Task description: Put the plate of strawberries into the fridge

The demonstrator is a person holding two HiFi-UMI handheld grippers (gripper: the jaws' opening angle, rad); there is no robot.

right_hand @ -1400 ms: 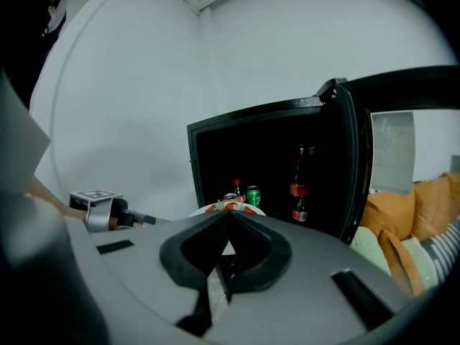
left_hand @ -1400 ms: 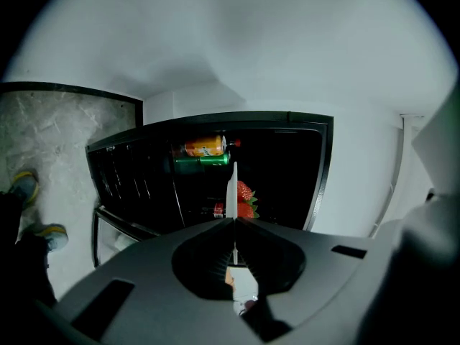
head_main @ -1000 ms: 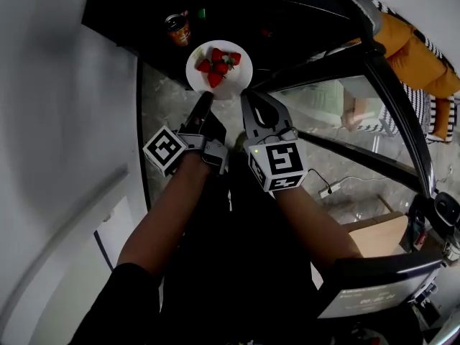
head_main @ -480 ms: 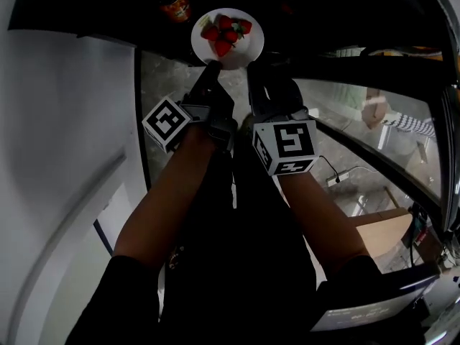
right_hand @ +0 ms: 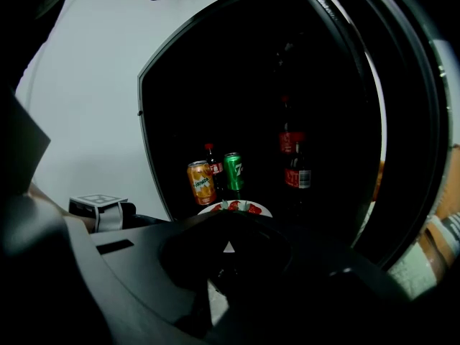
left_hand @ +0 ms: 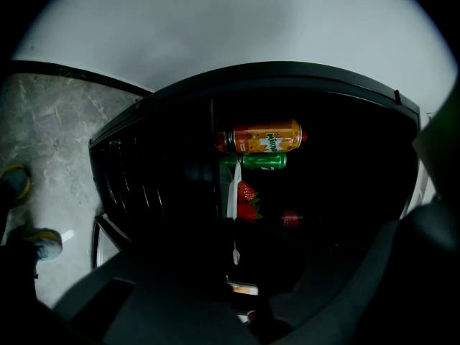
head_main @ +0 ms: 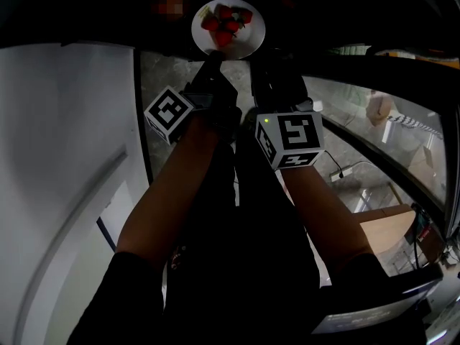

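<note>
A white plate [head_main: 244,43] with several red strawberries [head_main: 224,21] is held level at the mouth of the dark fridge [head_main: 338,16], at the top of the head view. My left gripper [head_main: 213,56] is shut on the plate's near rim at the left. My right gripper [head_main: 260,56] is closed on the near rim at the right. In the left gripper view the plate [left_hand: 231,185] shows edge on, just beyond the left gripper [left_hand: 232,225]. In the right gripper view the plate [right_hand: 262,210] and strawberries [right_hand: 235,206] lie just past the dark right gripper [right_hand: 228,243].
Inside the fridge stand an orange can [right_hand: 201,182], a green can [right_hand: 233,171] and cola bottles [right_hand: 292,165] behind the plate. The open glass fridge door [head_main: 392,131] is at the right. A white panel [head_main: 65,142] flanks the left. Marble floor [head_main: 162,85] lies below.
Both grippers and the plate have moved down and forward, deeper into the fridge opening; the plate now sits higher in the head view. The grips look unchanged.
</note>
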